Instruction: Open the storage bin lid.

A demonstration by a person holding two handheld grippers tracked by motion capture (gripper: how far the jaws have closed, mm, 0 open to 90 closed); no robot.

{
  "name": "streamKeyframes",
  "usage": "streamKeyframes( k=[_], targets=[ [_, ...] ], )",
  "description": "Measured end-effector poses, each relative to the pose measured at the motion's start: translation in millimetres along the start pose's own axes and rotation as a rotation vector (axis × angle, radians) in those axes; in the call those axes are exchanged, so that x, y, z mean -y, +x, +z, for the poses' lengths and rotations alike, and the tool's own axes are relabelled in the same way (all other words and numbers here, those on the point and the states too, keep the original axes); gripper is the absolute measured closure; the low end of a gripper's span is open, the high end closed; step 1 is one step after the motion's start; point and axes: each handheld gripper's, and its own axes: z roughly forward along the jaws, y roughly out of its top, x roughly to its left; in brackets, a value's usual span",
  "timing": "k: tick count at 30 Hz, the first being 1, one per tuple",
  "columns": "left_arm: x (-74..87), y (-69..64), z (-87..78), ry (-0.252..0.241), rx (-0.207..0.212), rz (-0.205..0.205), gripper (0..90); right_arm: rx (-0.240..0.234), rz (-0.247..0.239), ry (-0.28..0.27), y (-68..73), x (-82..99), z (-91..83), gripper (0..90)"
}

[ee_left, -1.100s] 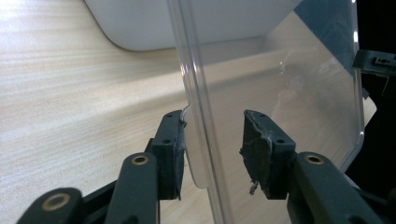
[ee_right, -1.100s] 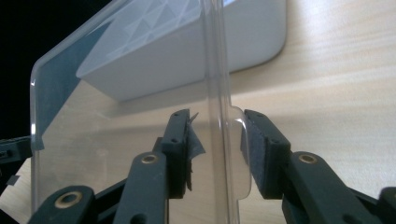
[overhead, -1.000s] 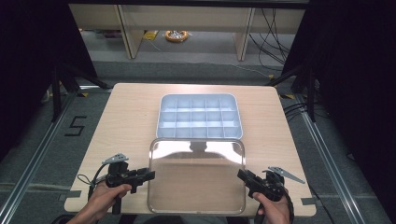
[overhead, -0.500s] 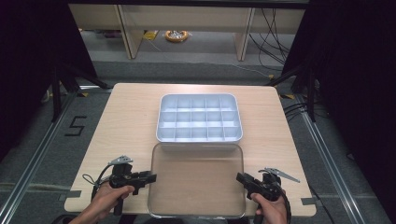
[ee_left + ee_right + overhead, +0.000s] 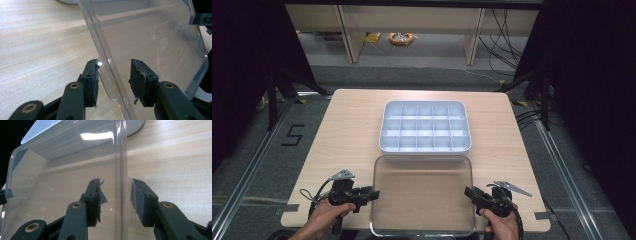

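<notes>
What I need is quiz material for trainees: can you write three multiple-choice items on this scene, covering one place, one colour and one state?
1. Where is the clear lid relative to the compartment tray?
A. On top of it
B. On the person's side of it
C. On its far side

2. What colour is the compartment tray?
A. Red
B. Black
C. Pale grey-white

3. What state are the tray's compartments in?
A. Empty
B. Full of screws
C. Covered by a cloth

Answers:
1 B: the high view shows the lid nearer the table's near edge.
2 C: its walls look pale throughout.
3 A: every cell shows a bare floor.
</notes>
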Motion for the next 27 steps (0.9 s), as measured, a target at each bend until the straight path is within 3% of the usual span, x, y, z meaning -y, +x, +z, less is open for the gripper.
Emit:
streamKeyframes(
  k=[4, 5, 6, 9, 10, 11, 13, 14, 16, 17, 23, 24, 25, 27],
  targets=[
    [-0.2, 2.8, 1.9, 0.006, -0.005, -0.002, 58.4, 0.006, -0.008, 0.007, -2.0, 1.6, 3.9, 60.4],
    [0.0, 3.2, 2.5, 0.011, -0.007, 0.001, 58.5, -0.006, 0.048, 0.021, 2.1, 2.3, 3.3, 60.3],
    [0.3, 3.5, 3.3, 0.016, -0.007, 0.007, 58.4, -0.003, 0.062, 0.027, 2.5, 2.4, 3.2, 60.2],
    [1.2, 3.2, 5.5, 0.032, -0.006, 0.005, 57.8, 0.010, 0.064, 0.038, 0.4, 3.1, 6.0, 59.9],
    [1.5, 3.6, 6.6, 0.039, -0.003, 0.011, 57.2, 0.016, 0.016, 0.034, -5.8, 3.0, 7.7, 59.6],
    [1.8, 3.6, 7.8, 0.037, -0.005, 0.006, 57.1, 0.011, 0.067, 0.046, -2.1, 3.1, 5.8, 59.7],
    [1.5, 5.4, 9.7, 0.049, 0.000, 0.007, 56.7, 0.001, 0.083, 0.056, -2.6, 3.6, 6.7, 59.5],
    [1.5, 5.8, 10.2, 0.054, 0.000, 0.004, 56.5, 0.008, 0.031, 0.042, -6.8, 3.5, 8.3, 59.4],
    [1.6, 6.0, 10.6, 0.055, -0.005, 0.004, 56.0, 0.026, 0.029, 0.053, -7.1, 3.6, 9.0, 59.3],
    [1.6, 6.6, 10.9, 0.062, -0.008, 0.015, 55.7, 0.020, 0.076, 0.068, -4.3, 4.9, 10.4, 59.0],
    [2.1, 6.1, 12.8, 0.084, -0.031, 0.029, 53.2, 0.017, 0.022, 0.067, -8.9, 5.8, 13.7, 58.0],
    [2.2, 5.6, 13.7, 0.078, -0.041, 0.027, 51.5, 0.022, 0.074, 0.084, -5.3, 5.9, 11.8, 56.9],
    [2.2, 5.6, 13.7, 0.078, -0.041, 0.027, 48.6, 0.022, 0.074, 0.084, -5.3, 5.9, 11.8, 56.9],
    [-2.9, 8.2, 9.8, 0.037, -0.027, -0.010, 43.4, 0.051, 0.079, 0.052, -8.2, 2.8, 12.9, 51.1]
  ],
)
